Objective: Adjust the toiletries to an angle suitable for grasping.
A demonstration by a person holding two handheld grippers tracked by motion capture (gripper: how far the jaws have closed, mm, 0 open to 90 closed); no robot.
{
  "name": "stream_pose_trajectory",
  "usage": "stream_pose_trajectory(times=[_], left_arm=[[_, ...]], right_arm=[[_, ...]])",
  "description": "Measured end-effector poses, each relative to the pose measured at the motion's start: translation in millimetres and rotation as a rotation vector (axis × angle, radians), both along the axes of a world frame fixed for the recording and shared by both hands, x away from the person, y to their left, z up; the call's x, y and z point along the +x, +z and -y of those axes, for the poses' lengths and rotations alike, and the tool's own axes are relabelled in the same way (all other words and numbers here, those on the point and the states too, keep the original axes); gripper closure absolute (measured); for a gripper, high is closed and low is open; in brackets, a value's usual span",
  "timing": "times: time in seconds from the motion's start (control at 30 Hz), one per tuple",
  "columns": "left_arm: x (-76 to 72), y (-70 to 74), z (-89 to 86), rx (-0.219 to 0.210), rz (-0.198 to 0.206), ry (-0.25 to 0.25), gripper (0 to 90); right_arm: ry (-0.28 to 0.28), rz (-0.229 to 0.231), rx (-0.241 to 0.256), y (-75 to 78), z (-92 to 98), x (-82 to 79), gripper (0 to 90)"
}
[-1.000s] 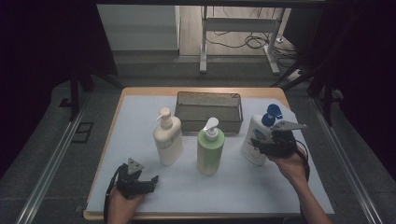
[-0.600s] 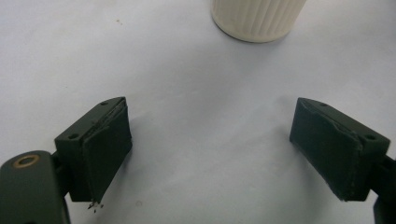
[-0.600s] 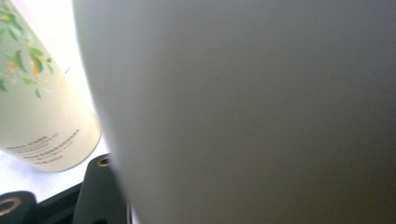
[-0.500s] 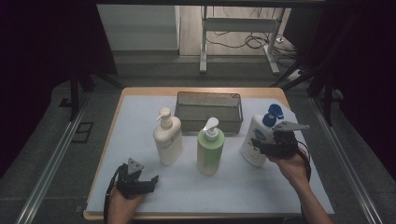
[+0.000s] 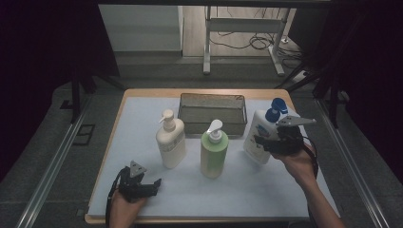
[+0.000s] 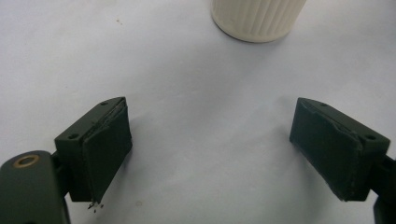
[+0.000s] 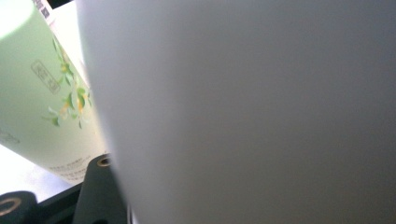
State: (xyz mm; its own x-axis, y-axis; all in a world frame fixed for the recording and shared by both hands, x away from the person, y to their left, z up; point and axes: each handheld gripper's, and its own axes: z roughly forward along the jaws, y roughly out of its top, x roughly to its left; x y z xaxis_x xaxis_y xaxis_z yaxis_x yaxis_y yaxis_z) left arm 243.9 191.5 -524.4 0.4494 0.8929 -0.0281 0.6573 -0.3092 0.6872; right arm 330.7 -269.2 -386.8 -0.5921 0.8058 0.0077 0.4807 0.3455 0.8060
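Right tongs (image 5: 262,142) clamp the blue-capped white bottle (image 5: 259,135) at right of frame, not yet in the mesh basket (image 5: 212,99); left tongs (image 5: 151,185) rest open.

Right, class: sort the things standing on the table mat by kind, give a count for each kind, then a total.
Pump bottles: 3, namely the cream bottle, the green bottle and the white bottle with the blue pump, which the right gripper is at.
Mesh baskets: 1, the dark basket behind them.
Total: 4
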Motion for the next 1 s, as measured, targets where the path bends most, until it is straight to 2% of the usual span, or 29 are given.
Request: stream_pose_trajectory(times=[0.4,0.67,1.0], left_arm=[[0.1,0.0,-0.1,0.0,0.0,-0.001,12.3],[0.1,0.0,-0.2,0.001,0.0,-0.001,12.3],[0.1,0.3,-0.4,0.004,-0.003,-0.004,12.3]], right_arm=[[0.015,0.017,-0.007,19.6,-13.9,10.3,40.3],[0.025,0.014,0.001,28.1,-21.9,19.2,40.3],[0.027,0.018,0.013,36.8,-40.8,33.4,40.3]])
